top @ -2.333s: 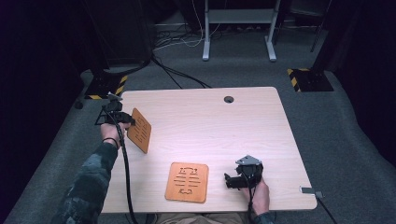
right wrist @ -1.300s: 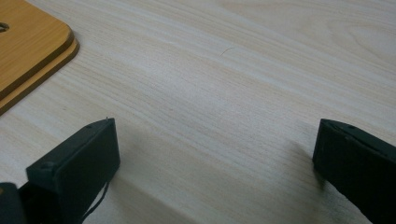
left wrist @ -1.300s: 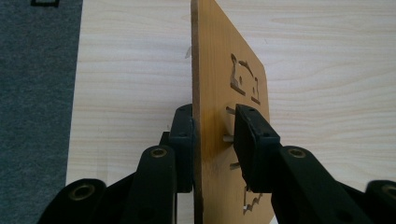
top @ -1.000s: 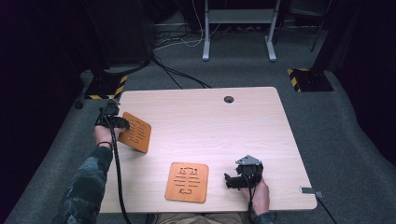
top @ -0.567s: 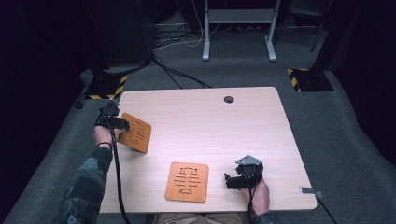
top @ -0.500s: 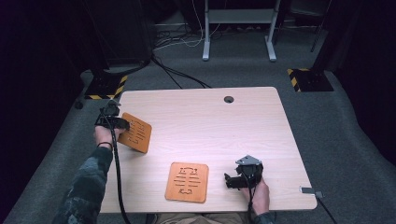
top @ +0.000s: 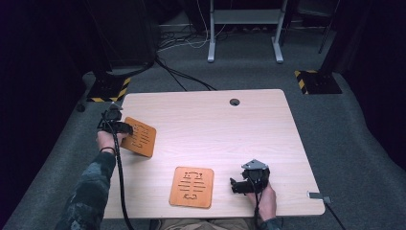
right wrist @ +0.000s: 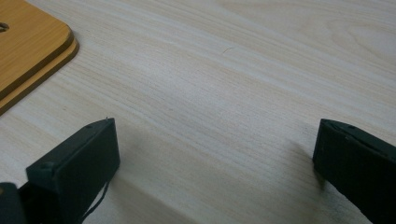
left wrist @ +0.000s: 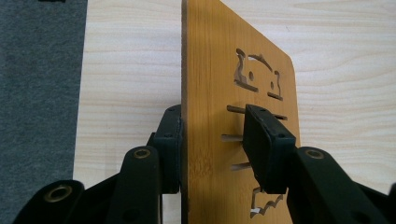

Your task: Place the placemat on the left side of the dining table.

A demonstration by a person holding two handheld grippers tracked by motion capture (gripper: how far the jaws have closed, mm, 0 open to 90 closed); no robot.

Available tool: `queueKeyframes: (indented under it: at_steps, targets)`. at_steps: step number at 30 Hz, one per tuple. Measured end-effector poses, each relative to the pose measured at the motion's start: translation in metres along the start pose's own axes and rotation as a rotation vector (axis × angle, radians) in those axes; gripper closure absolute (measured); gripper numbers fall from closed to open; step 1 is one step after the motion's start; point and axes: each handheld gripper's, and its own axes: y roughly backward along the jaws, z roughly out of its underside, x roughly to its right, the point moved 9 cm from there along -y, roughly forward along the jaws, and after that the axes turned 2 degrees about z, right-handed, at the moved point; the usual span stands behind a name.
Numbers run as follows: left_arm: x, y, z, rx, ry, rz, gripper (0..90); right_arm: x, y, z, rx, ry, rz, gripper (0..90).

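My left claw (left wrist: pixel 212 144) is matte black, and the flat orange-brown bamboo board (left wrist: pixel 233 93) by the table's left edge shows fine straight grain, cut through with slots and small animal-like shapes. A second orange-brown slotted board (top: pixel 192 186) near the front edge carries the same cut pattern. The pale wood-grain table (top: pixel 215 124) runs in faint streaks. My right claw (right wrist: pixel 215 172) is black too.

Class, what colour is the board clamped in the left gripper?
The board is orange-brown wood with cut-out slots, seen best in the left gripper view.
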Motion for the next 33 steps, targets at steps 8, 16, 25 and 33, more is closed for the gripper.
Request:
queueKeyframes:
  at_steps: [8,16,25,33]
  targets:
    - [-0.001,-0.006,0.002,-0.007,0.013,0.008,57.2,0.000,0.000,0.000,0.000,0.000,0.000,0.0]
    - [-0.004,-0.011,0.004,0.007,0.042,0.029,56.6,0.000,0.000,0.000,0.000,0.000,0.000,0.0]
    - [-0.008,-0.014,0.006,-0.010,0.034,0.031,55.6,0.000,0.000,0.000,0.000,0.000,0.000,0.0]
    - [-0.013,-0.021,0.010,-0.019,0.028,0.019,53.2,0.000,0.000,0.000,0.000,0.000,0.000,0.0]
